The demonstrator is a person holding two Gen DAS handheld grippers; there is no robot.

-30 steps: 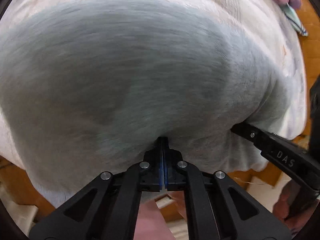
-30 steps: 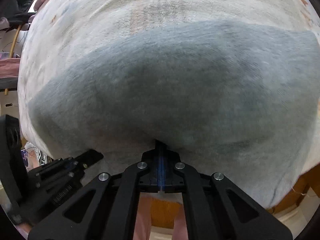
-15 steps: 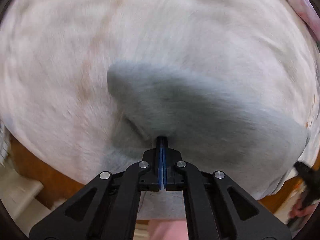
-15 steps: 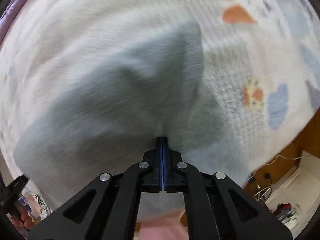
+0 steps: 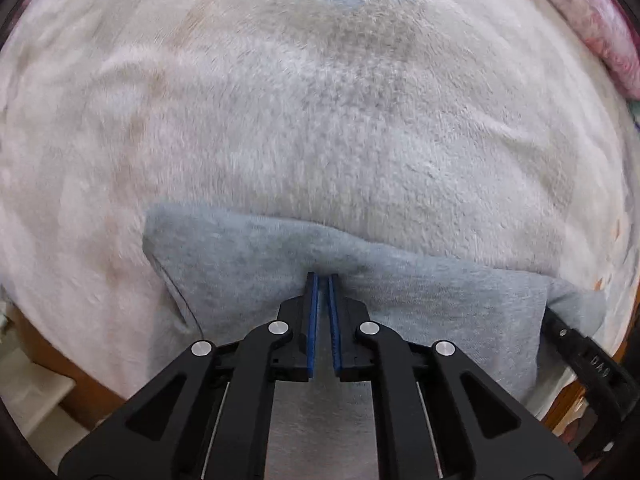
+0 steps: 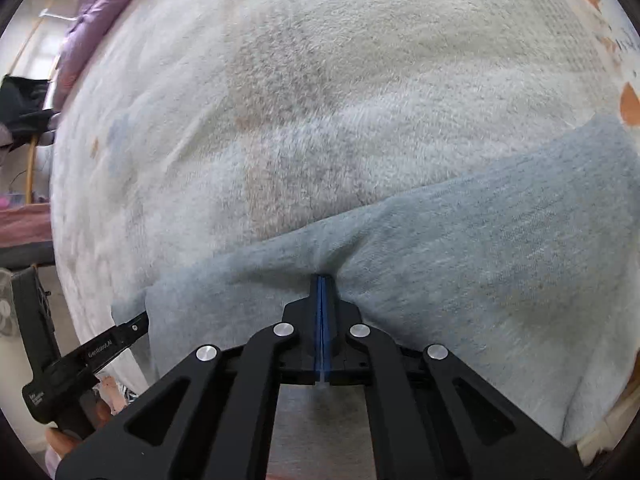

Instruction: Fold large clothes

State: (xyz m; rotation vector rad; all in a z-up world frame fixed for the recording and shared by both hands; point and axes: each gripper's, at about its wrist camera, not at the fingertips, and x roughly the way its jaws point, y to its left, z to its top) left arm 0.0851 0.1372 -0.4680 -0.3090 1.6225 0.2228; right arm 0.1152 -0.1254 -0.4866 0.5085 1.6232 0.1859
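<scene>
A grey garment (image 5: 440,304) lies flat along the near edge of a bed with a white fleece cover (image 5: 320,140). It also shows in the right wrist view (image 6: 480,248). My left gripper (image 5: 322,280) rests at the garment's far folded edge with its jaws a narrow gap apart, letting the cloth go. My right gripper (image 6: 322,280) is shut on the garment's far edge, which puckers at the tips. The right gripper also shows at the right in the left wrist view (image 5: 580,356). The left gripper also shows at the lower left in the right wrist view (image 6: 112,344).
A pink-purple quilt (image 5: 600,32) lies at the far right of the bed, also seen in the right wrist view (image 6: 96,20). The cover has orange and blue patches (image 6: 630,104). The wooden bed frame (image 5: 60,364) and floor show below the near edge.
Both grippers carried the garment's edge forward and down, so it now lies folded flat on the bed. The left gripper's jaws have parted slightly; the right stays shut.
</scene>
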